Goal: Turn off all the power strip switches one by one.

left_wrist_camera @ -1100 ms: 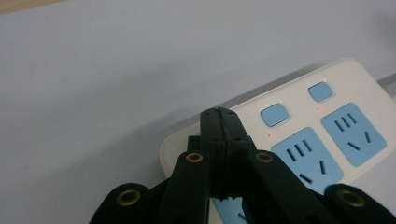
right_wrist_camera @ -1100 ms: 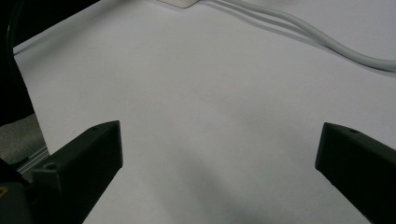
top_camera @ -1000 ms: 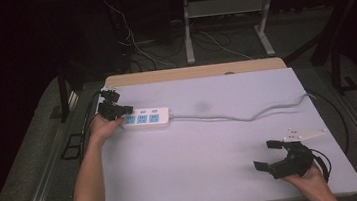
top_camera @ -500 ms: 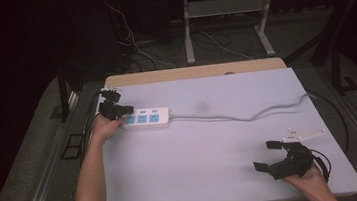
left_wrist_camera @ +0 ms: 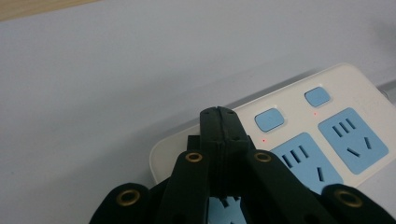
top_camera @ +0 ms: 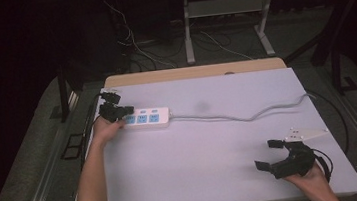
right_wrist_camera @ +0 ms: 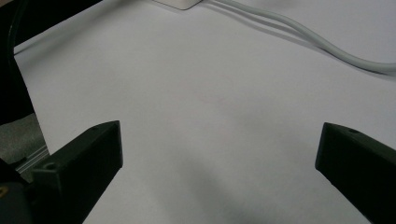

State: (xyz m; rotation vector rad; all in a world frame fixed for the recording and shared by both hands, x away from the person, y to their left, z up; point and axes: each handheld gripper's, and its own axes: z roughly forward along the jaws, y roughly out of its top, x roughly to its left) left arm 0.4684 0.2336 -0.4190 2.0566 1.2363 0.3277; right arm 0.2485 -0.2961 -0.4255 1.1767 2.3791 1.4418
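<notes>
In the high view, nearest at about 5 o'clock on the table (top_camera: 213, 167), the right gripper (top_camera: 272, 155) rests low over bare white surface with its jaws spread wide apart, holding nothing; a grey three-cornered plate (top_camera: 304, 133) sits just beyond it. The right gripper view confirms the wide gap and adds what the overhead misses: the grey cable (right_wrist_camera: 327, 44) crossing at 1 o'clock and a corner of the power strip (right_wrist_camera: 180, 3) at 12 o'clock, well apart from the jaws.

Farther off, at about 10 o'clock on the table, the power strip (top_camera: 145, 118) lies flat, its long axis running 9 to 3 o'clock, its cable (top_camera: 248, 116) leaving the 3 o'clock end toward the table's right edge. The left gripper (top_camera: 117, 112) sits over the strip's 9 o'clock end.

The left gripper view alone shows the jaws pressed together, tips above the white casing beside two blue switches (left_wrist_camera: 270, 119) with tiny red lights, and blue sockets (left_wrist_camera: 352, 144) at 3 o'clock. Whether the tips touch the casing I cannot tell.
</notes>
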